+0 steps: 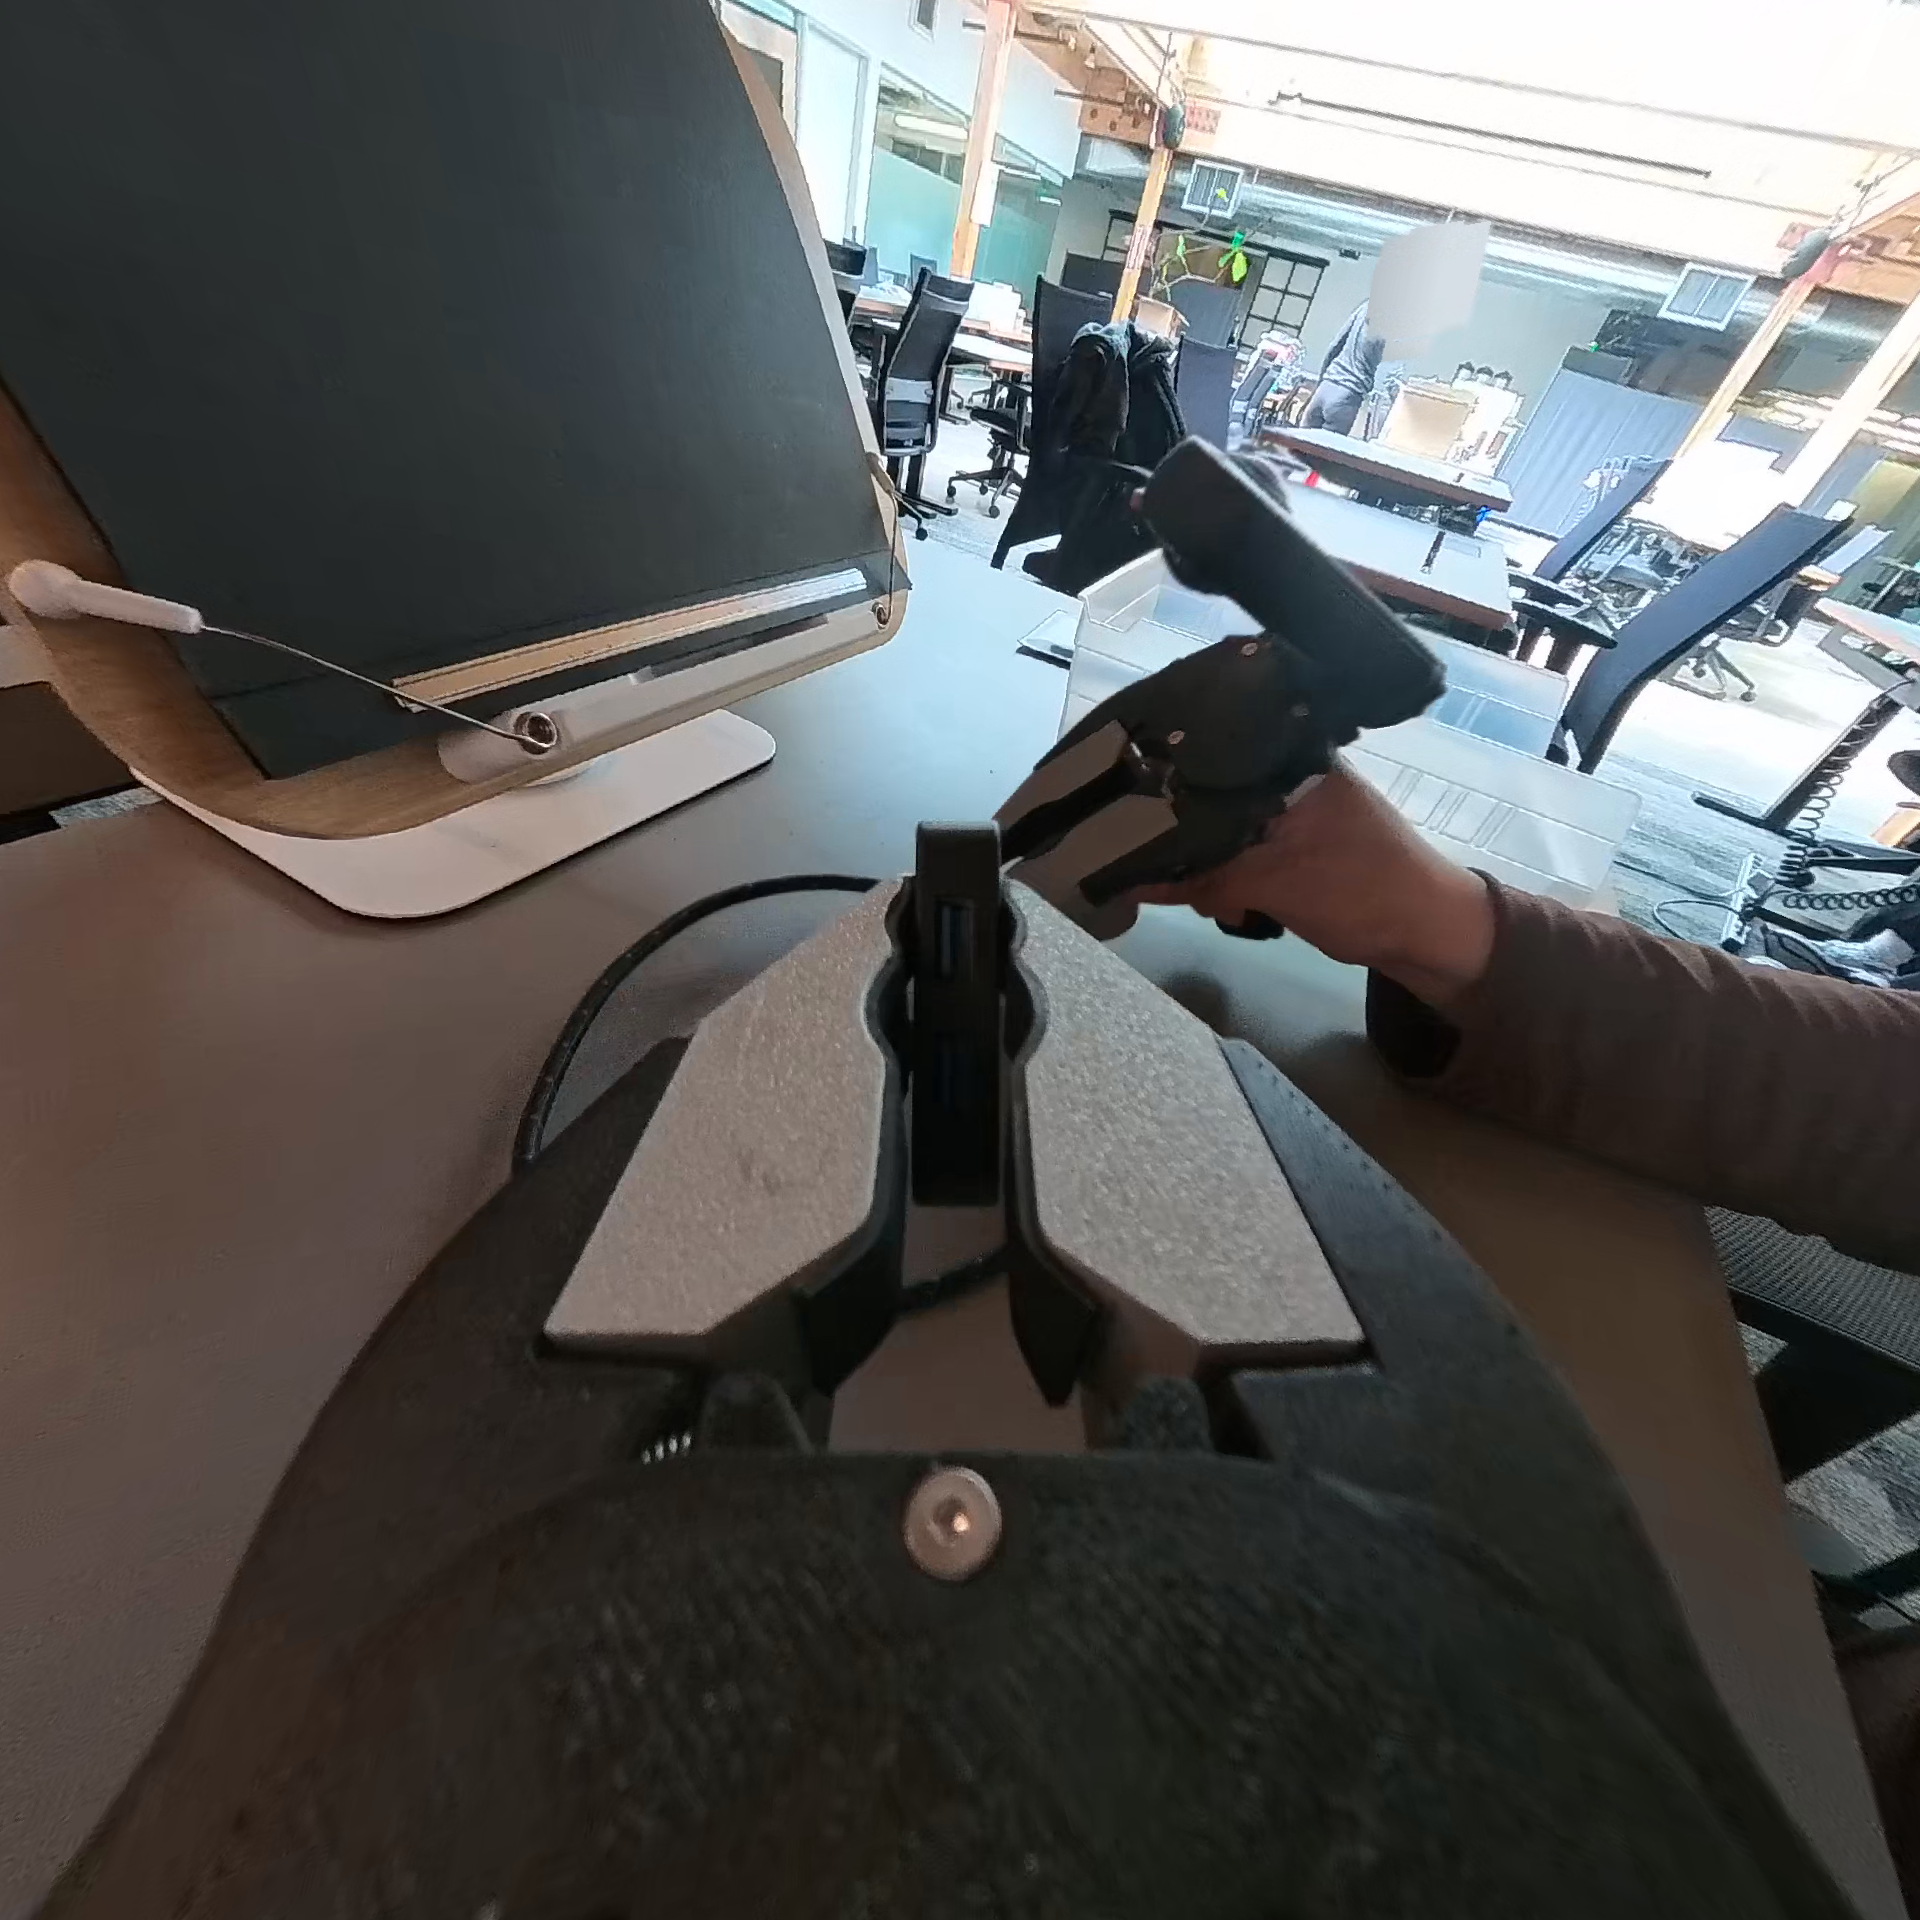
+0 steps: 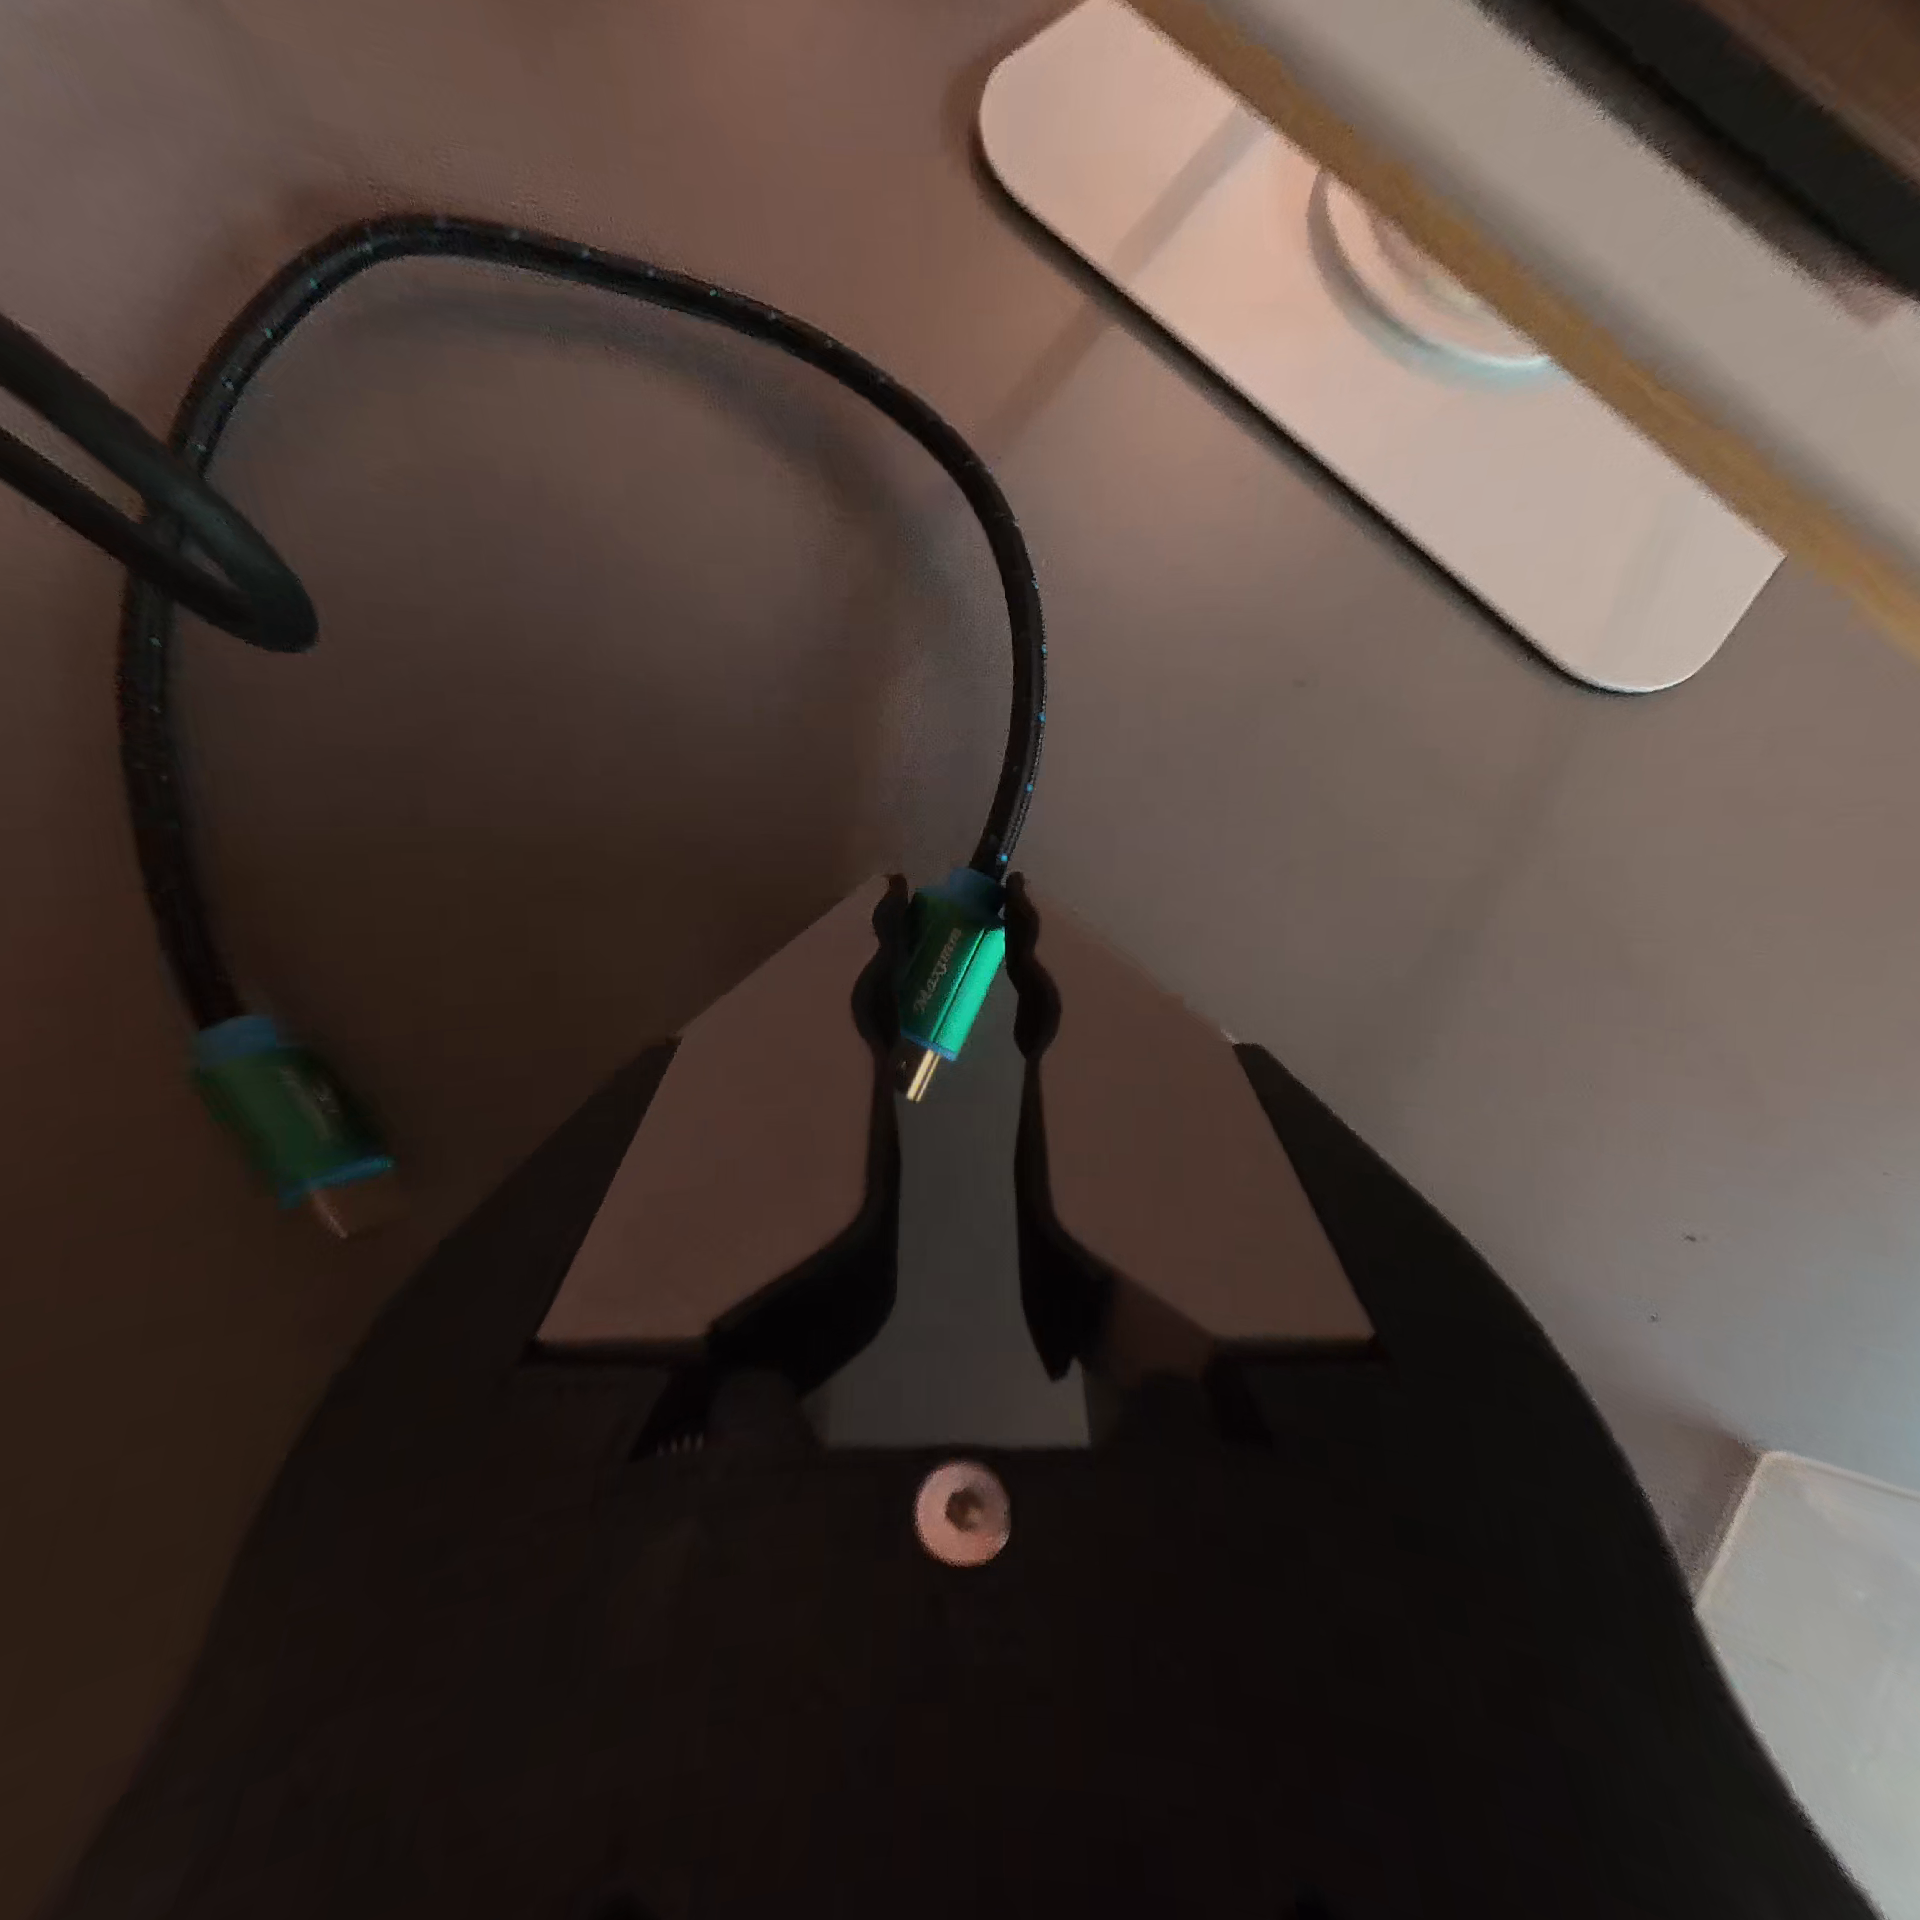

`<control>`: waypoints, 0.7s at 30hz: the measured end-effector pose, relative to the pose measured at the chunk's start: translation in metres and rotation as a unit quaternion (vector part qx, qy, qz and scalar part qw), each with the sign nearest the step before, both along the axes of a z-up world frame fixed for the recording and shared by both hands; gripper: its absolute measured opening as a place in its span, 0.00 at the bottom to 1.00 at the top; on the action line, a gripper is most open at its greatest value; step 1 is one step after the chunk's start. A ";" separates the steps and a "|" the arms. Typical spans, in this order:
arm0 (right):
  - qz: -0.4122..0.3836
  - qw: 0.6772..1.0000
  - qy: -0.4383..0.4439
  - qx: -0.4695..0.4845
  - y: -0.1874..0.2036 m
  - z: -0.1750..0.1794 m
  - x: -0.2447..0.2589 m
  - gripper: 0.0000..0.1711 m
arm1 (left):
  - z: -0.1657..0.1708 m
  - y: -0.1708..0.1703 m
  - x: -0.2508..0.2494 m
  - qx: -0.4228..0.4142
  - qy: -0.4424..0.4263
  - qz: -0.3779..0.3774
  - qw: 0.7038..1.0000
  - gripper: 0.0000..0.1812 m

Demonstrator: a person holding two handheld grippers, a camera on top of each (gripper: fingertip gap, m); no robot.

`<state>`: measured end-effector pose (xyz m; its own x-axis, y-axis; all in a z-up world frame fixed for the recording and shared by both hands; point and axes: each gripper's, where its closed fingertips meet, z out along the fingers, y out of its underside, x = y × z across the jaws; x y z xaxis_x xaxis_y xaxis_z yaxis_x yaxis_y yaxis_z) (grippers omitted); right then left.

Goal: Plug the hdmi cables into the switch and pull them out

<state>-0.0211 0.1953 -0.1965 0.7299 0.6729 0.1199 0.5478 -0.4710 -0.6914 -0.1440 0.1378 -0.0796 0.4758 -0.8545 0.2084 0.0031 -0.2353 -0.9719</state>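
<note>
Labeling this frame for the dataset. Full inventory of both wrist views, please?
switch: 1, black, held upright between the left gripper's fingers
HDMI cable: 1, black braided with blue flecks, looped on the desk
green plugs: 2, one in the right gripper's fingers, metal tip toward the camera; one loose on the desk
second cable: 1, plain black, crossing the braided one at far left
monitor: 1, dark screen, on a white base
desk: 1, grey
clear bin: 1, behind the right gripper
office chairs: several, black, background
person: 1, standing, far back
left gripper: shut on switch
right gripper: shut on plug
hand: 1, brown sleeve, holding right gripper
</note>
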 end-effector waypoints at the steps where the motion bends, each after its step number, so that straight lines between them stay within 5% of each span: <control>1: -0.001 1.000 0.004 0.011 0.001 0.005 0.000 0.09 | 0.001 0.000 -0.001 0.002 -0.002 0.002 1.000 0.06; 11: -0.042 0.981 0.069 0.174 0.008 0.084 0.025 0.08 | 0.027 0.007 -0.024 0.038 -0.055 0.041 0.997 0.06; 21: -0.066 0.951 0.080 0.290 -0.039 0.187 0.067 0.03 | 0.049 0.002 -0.041 0.071 -0.084 0.042 0.993 0.06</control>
